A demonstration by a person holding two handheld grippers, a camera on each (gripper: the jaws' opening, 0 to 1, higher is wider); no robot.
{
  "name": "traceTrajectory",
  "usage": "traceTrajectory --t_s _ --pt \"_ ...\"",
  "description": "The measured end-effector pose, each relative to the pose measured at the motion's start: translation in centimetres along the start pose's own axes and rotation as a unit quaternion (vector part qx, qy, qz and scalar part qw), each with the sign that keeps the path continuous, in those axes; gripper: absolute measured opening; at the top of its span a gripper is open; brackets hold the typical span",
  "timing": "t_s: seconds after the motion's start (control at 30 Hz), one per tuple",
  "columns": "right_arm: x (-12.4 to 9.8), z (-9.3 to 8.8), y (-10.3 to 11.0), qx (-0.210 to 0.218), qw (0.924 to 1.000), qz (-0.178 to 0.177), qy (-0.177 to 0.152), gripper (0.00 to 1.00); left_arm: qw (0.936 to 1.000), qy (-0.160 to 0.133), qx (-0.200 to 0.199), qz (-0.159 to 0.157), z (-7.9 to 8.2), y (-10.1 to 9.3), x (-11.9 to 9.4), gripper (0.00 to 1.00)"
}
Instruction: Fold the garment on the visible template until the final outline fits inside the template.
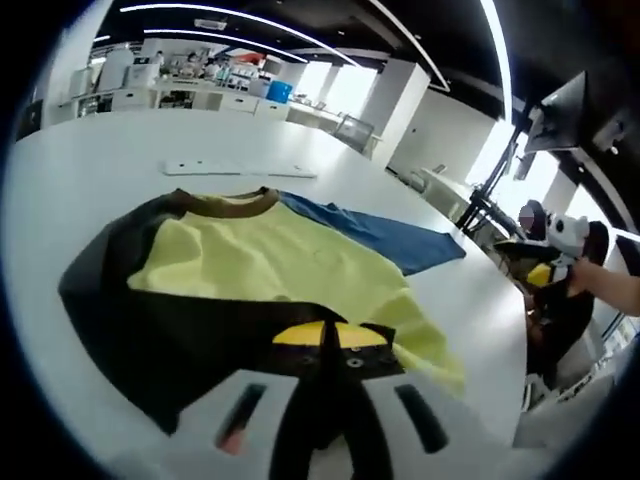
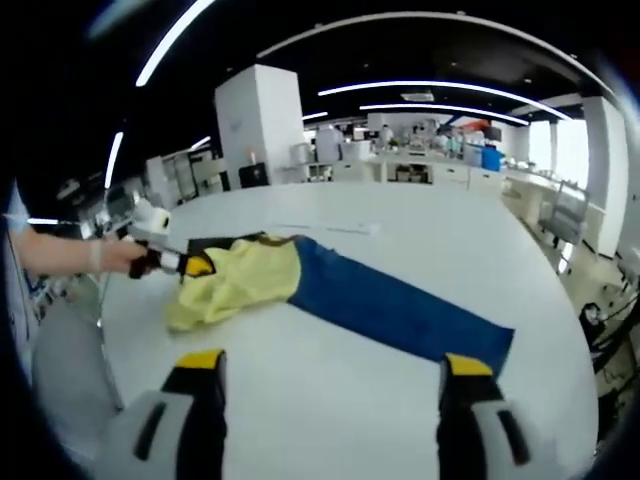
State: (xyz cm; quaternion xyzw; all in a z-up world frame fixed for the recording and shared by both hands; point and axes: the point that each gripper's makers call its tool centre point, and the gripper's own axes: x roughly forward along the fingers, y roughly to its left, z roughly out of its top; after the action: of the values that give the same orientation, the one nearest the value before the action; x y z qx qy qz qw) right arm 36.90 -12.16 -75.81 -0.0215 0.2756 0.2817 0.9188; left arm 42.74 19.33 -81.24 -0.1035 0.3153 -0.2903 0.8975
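Left gripper view: left gripper (image 1: 328, 345) fingers closed, pinching the near edge of the garment (image 1: 260, 265) — yellow body, dark sleeve, blue sleeve, brown collar — lying on the white surface (image 1: 110, 165). Right gripper (image 1: 553, 272) appears at the far right, a hand (image 1: 600, 282) on it.

Right gripper view: right gripper (image 2: 330, 375) fingers spread wide, nothing between them — hovering above the surface (image 2: 330, 390), garment (image 2: 330, 285) just beyond. Left gripper (image 2: 190, 264) grips the yellow edge. Pale strip (image 2: 320, 228) lies beyond.

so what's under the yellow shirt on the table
A blue cloth sticks out from beneath the yellow shirt and lies flat on the white table. How far the blue reaches under the shirt is covered.
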Motion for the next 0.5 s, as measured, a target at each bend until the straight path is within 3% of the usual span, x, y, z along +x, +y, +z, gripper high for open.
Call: traceTrajectory --t_s 0.1,0.23,0.33,0.5 --pt "0.4 0.0 0.4 -0.003 1.0 0.009 0.0 0.89 0.9997 0.011 0.02 0.005 -0.5 0.0 0.2 0.0" --pt "0.8 0.1 1.7 -0.01 0.9991 0.039 0.009 0.94 0.9998 0.014 0.012 0.002 -0.4 -0.3 -0.1 0.01" --pt "0.9 0.1 2.0 -0.02 0.9986 0.047 0.015 0.95 0.9998 0.014 0.014 -0.002 -0.2 -0.5 -0.3 0.07" --pt "1.1 0.3 2.2 -0.027 0.9982 0.05 0.021 0.95 0.9984 0.013 0.055 0.003 0.1 -1.0 -1.4 0.2"
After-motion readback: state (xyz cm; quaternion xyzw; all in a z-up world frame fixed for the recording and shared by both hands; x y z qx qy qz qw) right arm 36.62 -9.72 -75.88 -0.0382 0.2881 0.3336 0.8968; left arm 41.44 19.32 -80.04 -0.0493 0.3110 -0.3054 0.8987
